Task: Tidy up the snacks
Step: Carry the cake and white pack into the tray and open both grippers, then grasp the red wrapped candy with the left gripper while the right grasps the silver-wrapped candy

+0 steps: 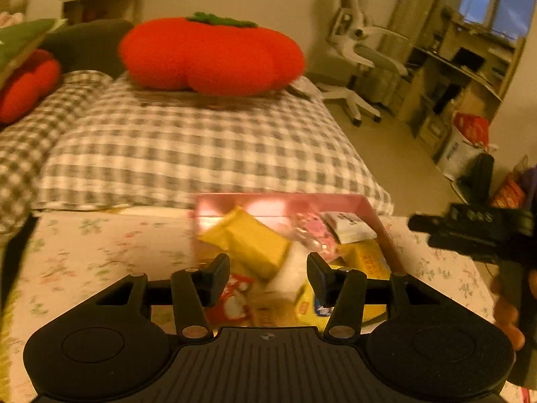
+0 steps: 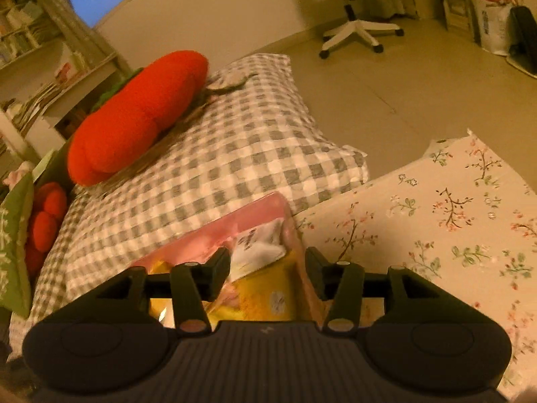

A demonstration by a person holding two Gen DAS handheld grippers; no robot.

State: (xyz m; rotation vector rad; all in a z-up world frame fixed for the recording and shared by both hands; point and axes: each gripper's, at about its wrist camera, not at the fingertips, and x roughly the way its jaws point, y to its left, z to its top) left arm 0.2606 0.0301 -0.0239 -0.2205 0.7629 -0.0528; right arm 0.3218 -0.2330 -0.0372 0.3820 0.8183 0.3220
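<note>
A pink box (image 1: 365, 203) sits on the floral tablecloth and holds several snack packets: a yellow packet (image 1: 255, 238), a white packet (image 1: 349, 226), a pink-wrapped sweet (image 1: 312, 231) and a red packet (image 1: 231, 302). My left gripper (image 1: 268, 278) is open and empty, hovering over the near part of the box. My right gripper (image 2: 267, 273) is open and empty above the pink box (image 2: 268, 206), over a white packet (image 2: 258, 248) and a yellow packet (image 2: 265, 295). The right gripper's body also shows at the right edge of the left wrist view (image 1: 480, 231).
The floral tablecloth (image 2: 453, 221) stretches to the right. Beyond the box lies a grey checked bed cover (image 1: 188, 147) with a big red tomato cushion (image 1: 211, 55). A white office chair (image 1: 359, 53) and shelves (image 1: 463, 77) stand on the floor at right.
</note>
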